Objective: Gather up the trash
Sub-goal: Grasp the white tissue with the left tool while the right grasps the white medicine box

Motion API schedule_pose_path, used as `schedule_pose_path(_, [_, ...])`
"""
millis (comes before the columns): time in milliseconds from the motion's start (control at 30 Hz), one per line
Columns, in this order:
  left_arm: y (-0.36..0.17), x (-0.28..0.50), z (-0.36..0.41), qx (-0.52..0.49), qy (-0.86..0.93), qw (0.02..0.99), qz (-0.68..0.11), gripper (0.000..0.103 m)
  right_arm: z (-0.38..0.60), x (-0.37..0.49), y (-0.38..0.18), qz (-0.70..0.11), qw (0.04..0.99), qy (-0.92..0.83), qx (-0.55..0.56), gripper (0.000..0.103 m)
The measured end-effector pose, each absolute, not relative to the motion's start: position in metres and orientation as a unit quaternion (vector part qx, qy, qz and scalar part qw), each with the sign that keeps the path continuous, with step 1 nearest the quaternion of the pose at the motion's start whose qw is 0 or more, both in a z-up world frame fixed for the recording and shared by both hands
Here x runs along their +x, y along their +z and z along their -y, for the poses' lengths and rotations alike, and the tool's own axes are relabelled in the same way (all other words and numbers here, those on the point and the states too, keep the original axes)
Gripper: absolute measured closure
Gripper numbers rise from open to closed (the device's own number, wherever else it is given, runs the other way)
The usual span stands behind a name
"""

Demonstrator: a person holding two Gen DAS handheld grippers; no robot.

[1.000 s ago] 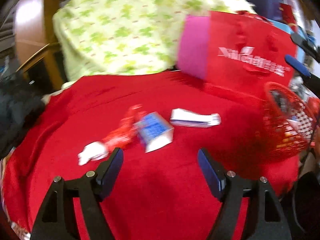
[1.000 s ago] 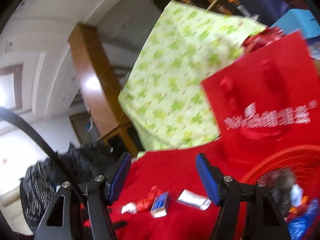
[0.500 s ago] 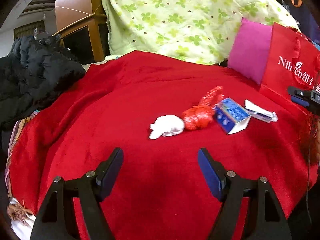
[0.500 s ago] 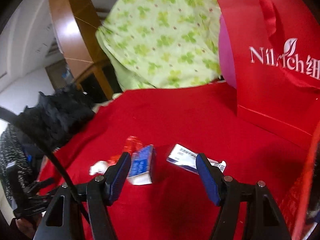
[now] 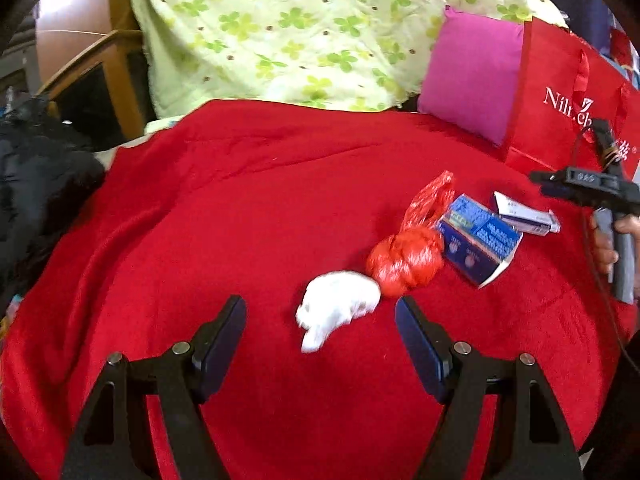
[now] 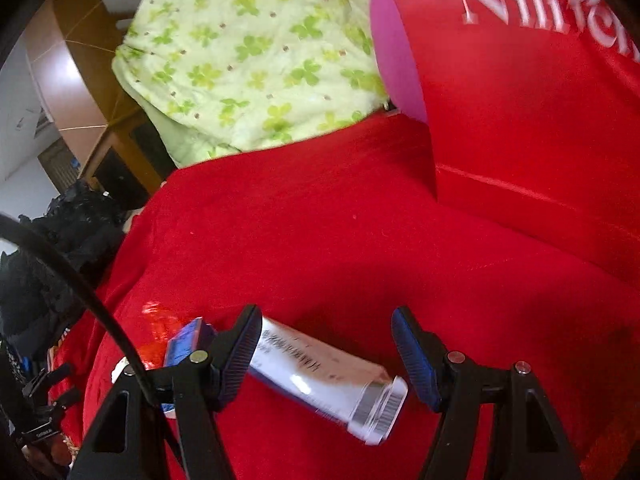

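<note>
Trash lies in a row on the red blanket (image 5: 248, 208): a crumpled white tissue (image 5: 338, 308), a knotted red plastic bag (image 5: 404, 260), a blue carton (image 5: 478, 240) and a flat white box (image 5: 524, 214). My left gripper (image 5: 320, 312) is open and low over the blanket, and the tissue lies just ahead between its fingertips, untouched. My right gripper (image 6: 324, 320) is open too, with the white box (image 6: 320, 376) lying slantwise between its fingers. Its left finger overlaps one end of the box. The blue carton (image 6: 188, 340) shows behind that finger.
A red paper shopping bag (image 5: 560, 120) stands at the right with a pink cushion (image 5: 472, 80) beside it. A green clover quilt (image 5: 300, 32) is heaped at the back. A black jacket (image 5: 36, 184) lies at the left. A hand (image 5: 602, 240) holds the right tool.
Both grippers came down closer to the trash. The tissue now sits between the left fingertips. The right gripper tipped downward, and the white box is now between its fingers. The red basket left view.
</note>
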State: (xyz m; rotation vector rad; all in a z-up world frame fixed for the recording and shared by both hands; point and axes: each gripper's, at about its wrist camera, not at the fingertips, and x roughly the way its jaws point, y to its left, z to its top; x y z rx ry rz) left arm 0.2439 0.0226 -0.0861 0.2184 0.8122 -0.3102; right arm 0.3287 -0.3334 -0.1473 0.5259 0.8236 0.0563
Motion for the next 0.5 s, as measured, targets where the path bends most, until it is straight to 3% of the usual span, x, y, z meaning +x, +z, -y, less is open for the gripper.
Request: schedule_pose_path(500, [-0.132, 0.302, -0.007, 0.096, -0.245, 0.852, -0.453, 0.026, 0.324, 0.347, -0.183, -0.488, 0.803, 0.135, 0.315, 0.028])
